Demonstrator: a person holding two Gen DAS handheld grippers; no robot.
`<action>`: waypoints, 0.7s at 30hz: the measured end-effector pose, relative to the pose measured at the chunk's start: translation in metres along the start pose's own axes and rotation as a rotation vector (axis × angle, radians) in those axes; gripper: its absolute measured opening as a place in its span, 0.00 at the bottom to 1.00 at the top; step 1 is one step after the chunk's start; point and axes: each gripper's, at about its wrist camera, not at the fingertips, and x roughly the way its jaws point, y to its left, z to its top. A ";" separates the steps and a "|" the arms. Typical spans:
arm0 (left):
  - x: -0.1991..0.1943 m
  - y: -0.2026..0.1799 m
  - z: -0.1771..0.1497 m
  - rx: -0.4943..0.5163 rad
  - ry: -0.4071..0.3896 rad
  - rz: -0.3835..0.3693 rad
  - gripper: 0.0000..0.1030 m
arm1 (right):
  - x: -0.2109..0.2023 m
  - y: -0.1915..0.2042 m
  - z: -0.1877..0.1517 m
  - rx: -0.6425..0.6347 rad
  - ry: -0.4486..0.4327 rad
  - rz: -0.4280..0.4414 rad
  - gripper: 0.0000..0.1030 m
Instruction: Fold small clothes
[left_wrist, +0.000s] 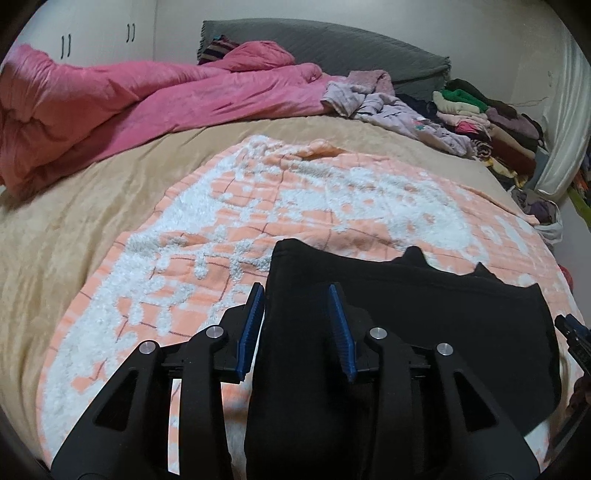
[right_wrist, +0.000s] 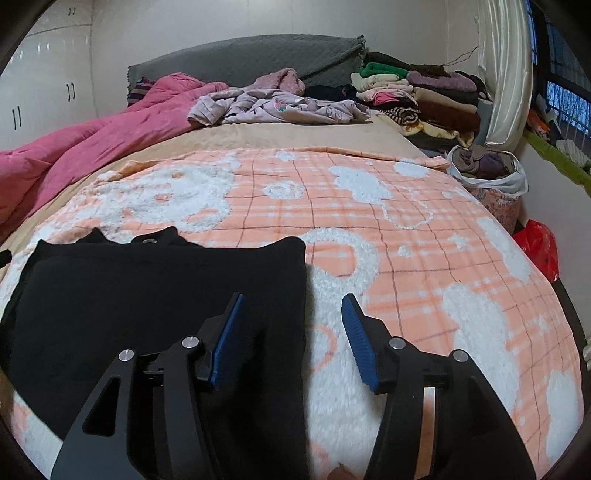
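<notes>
A black garment (left_wrist: 406, 314) lies folded flat on the orange-and-white fleece blanket (left_wrist: 295, 206) near the bed's front edge. My left gripper (left_wrist: 295, 291) hovers over its left edge, open, blue pads apart, nothing pinched. In the right wrist view the same black garment (right_wrist: 147, 288) fills the lower left. My right gripper (right_wrist: 293, 297) is open over its right edge: the left pad is above the cloth and the right pad above the blanket (right_wrist: 424, 258). The tip of the right gripper (left_wrist: 572, 328) shows at the left wrist view's right edge.
A crumpled pink quilt (left_wrist: 110, 110) lies at the back left before a grey headboard (left_wrist: 332, 48). Loose lilac clothes (right_wrist: 273, 107) and a stack of folded clothes (right_wrist: 424, 96) sit at the back right. A bag of clothes (right_wrist: 487, 166) and a red bag (right_wrist: 539, 251) stand beside the bed.
</notes>
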 end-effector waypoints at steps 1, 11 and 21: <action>-0.003 -0.001 -0.001 0.005 -0.002 -0.003 0.27 | -0.004 0.002 -0.001 0.000 0.006 0.010 0.51; -0.030 -0.005 -0.010 0.027 -0.008 -0.042 0.27 | -0.041 0.029 -0.019 -0.042 0.002 0.042 0.54; -0.044 -0.006 -0.023 0.046 -0.002 -0.059 0.28 | -0.071 0.048 -0.033 -0.044 -0.017 0.067 0.54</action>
